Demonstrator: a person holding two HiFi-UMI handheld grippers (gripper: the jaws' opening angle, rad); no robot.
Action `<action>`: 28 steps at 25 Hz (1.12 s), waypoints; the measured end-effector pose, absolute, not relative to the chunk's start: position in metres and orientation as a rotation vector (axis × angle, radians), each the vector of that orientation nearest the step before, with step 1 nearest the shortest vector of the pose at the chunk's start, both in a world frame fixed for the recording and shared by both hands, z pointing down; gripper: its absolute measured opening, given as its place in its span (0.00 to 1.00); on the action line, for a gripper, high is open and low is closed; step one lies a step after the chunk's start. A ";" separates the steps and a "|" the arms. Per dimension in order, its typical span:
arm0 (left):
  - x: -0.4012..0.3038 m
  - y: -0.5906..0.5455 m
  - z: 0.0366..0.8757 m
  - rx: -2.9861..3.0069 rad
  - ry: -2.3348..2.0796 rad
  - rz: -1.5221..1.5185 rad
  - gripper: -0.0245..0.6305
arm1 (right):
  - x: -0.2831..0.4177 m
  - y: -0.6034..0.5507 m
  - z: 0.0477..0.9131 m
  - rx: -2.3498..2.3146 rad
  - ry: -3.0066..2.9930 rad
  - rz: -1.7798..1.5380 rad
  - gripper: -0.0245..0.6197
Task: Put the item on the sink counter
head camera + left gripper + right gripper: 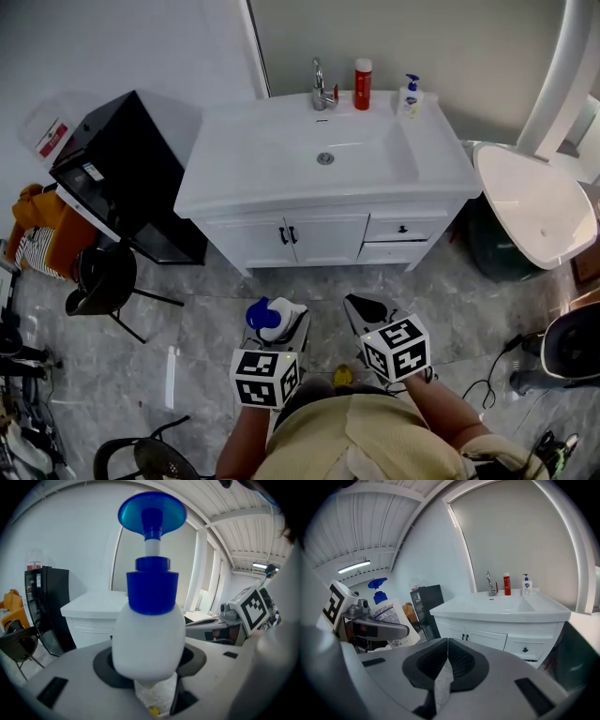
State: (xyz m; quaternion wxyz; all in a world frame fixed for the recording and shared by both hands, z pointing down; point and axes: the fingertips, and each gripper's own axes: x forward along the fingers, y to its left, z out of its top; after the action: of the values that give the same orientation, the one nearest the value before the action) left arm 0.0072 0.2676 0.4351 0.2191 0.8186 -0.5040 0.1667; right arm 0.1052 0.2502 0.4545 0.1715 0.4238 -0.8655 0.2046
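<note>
The white sink surface (234, 178) stands ahead across the floor (197, 319), well apart from both tools. The left tool (274, 330) has its jaws spread wide, clamped on the lower body of a white pump bottle (284, 312), blue top up. The right tool (367, 312) is closed and empty.

Two pump bottles: the blue-capped bottle (275, 317), the counter soap bottle (410, 97); one red bottle (362, 83); one faucet (322, 86).
</note>
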 end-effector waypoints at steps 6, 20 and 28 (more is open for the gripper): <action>0.000 0.261 0.434 2.249 -1.427 0.463 0.39 | 0.102 0.246 0.455 1.181 -2.461 0.574 0.08; -0.010 0.212 0.439 2.278 -1.377 0.478 0.39 | 0.094 0.204 0.458 1.224 -2.421 0.576 0.08; -0.029 0.166 0.440 2.276 -1.350 0.460 0.39 | 0.077 0.159 0.457 1.246 -2.402 0.574 0.08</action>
State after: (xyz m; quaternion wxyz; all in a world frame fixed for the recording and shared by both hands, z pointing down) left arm -0.0291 0.1665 0.4400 0.2261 0.8254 -0.4895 0.1670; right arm 0.0774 0.1591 0.4566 0.1866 0.4426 -0.8531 0.2038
